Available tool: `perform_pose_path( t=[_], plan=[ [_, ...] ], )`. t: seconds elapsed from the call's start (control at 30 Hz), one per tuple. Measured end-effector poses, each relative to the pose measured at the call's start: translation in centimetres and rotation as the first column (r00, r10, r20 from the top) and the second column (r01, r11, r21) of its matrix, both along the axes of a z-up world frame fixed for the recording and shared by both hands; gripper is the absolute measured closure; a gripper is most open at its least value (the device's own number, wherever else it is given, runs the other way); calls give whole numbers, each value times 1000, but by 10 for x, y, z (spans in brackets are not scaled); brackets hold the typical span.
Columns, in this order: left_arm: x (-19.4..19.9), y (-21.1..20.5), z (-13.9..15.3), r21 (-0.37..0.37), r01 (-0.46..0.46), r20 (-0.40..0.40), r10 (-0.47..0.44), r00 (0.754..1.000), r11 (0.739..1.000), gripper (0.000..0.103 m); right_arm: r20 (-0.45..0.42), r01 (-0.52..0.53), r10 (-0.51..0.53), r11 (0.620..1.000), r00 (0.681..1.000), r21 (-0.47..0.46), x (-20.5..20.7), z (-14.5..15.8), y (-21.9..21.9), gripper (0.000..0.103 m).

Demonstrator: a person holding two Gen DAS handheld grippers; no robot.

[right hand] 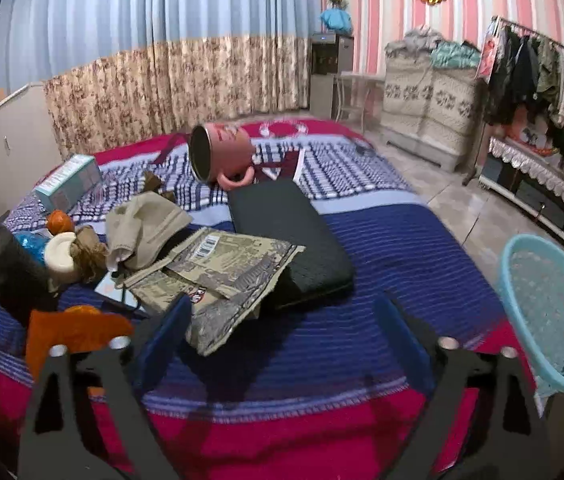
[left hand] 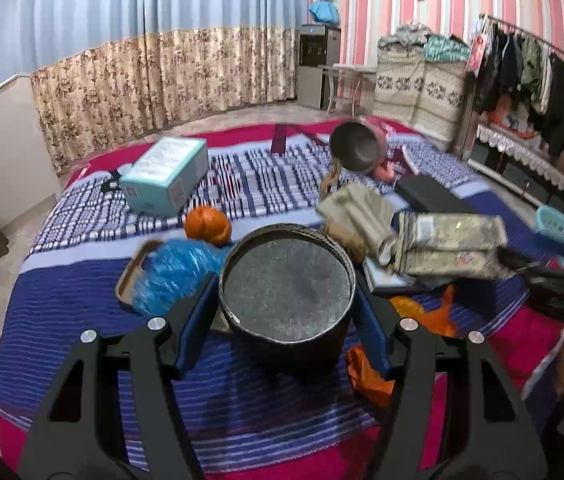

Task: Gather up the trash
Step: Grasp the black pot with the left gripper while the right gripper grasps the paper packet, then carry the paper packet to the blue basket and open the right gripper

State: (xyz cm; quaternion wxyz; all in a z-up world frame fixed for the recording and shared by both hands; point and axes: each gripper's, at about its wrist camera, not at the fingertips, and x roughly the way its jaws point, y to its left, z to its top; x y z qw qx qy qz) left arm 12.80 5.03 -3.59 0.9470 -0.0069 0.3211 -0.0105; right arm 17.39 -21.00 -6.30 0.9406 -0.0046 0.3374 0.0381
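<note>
Left gripper (left hand: 285, 312) is straddling a dark round tub (left hand: 285, 280). Fingers (left hand: 198, 320) are sitting right at its sides; contact looks likely, but firm pinch or light touch, cannot tell. The tub is standing upright on the striped bedspread (left hand: 82, 300), near the front edge, mouth up.

Crowding its left: a blue bag (left hand: 170, 276) lying on a tan tray (left hand: 130, 276), an orange ball (left hand: 208, 226) just behind. A teal box (left hand: 166, 176) is sitting well back. At the tub's right, orange plastic (left hand: 369, 376) is trailing under the finger.

Judgement: squeeze at the widest part, lift straight up, keep it level, so neither the bag nor the plastic is dragged along.

Right gripper (right hand: 282, 340) is hanging with jaws wide apart, nothing between them, over bare bedspread. Its left finger tip is lying just beside the printed paper bags (right hand: 222, 276), likely the next trash. These are overlapping a black case (right hand: 293, 236); a pink mug (right hand: 222, 154) is tipped on its side behind.

Room: open blue stripe to the right of the bags, clear to the bed's right edge, where a blue basket (right hand: 549, 312) is standing tilted beside the bed. Best approach for the bags seems from that bare side, away from the clutter.
</note>
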Motion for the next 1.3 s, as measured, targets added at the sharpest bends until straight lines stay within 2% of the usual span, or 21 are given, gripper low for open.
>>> perform_pose_path(
  t=[0.1, 0.17, 0.2, 0.23, 0.27, 0.3, 0.37, 0.53, 0.63, 0.9, 1.03, 1.13, 1.3],
  plan=[
    [0, 1, 15, -12, 1, 21, -1, 1000, 1000, 40, -64, -28, 33, 997, 997, 77, 18, -11, -1, 40],
    [1, -2, 20, 1, 0, 30, 0, 1000, 1000, 40, -86, -68, 79, 989, 993, 129, 25, -16, 4, 62],
    [3, -4, 23, 13, -3, 35, 3, 999, 1000, 40, -87, -83, 96, 987, 992, 138, 26, -17, 8, 64],
    [5, -6, 25, 23, -6, 37, 5, 999, 1000, 40, -80, -98, 110, 985, 991, 144, 24, -16, 10, 70],
    [6, -7, 26, 25, -7, 37, 6, 999, 1000, 40, -65, -112, 123, 983, 990, 147, 21, -14, 12, 80],
    [6, -8, 29, 26, -8, 37, 7, 999, 1000, 40, -52, -122, 131, 982, 990, 145, 18, -12, 12, 82],
    [5, -10, 33, 30, -10, 47, 9, 999, 1000, 40, -24, -135, 141, 978, 990, 158, 12, -5, 6, 94],
    [14, -22, 47, 25, -7, 54, 6, 999, 1000, 40, 26, -110, 107, 981, 994, 159, -2, 13, -24, 97],
    [22, -38, 56, 33, 9, 68, -11, 998, 999, 40, 69, -59, 49, 987, 996, 147, -10, 27, -52, 98],
    [49, -128, 76, 11, 142, 108, -143, 984, 990, 40, 173, 146, -165, 982, 971, 116, -31, 65, -166, 100],
    [58, -187, 75, -7, 236, 110, -234, 966, 972, 40, 184, 259, -277, 959, 943, 118, -41, 65, -221, 101],
    [64, -226, 67, -34, 307, 102, -303, 948, 951, 40, 171, 331, -363, 925, 916, 187, -49, 51, -264, 101],
    [78, -286, 47, -52, 371, 58, -368, 928, 927, 40, 135, 408, -430, 898, 892, 163, -48, 30, -295, 101]
  ],
)
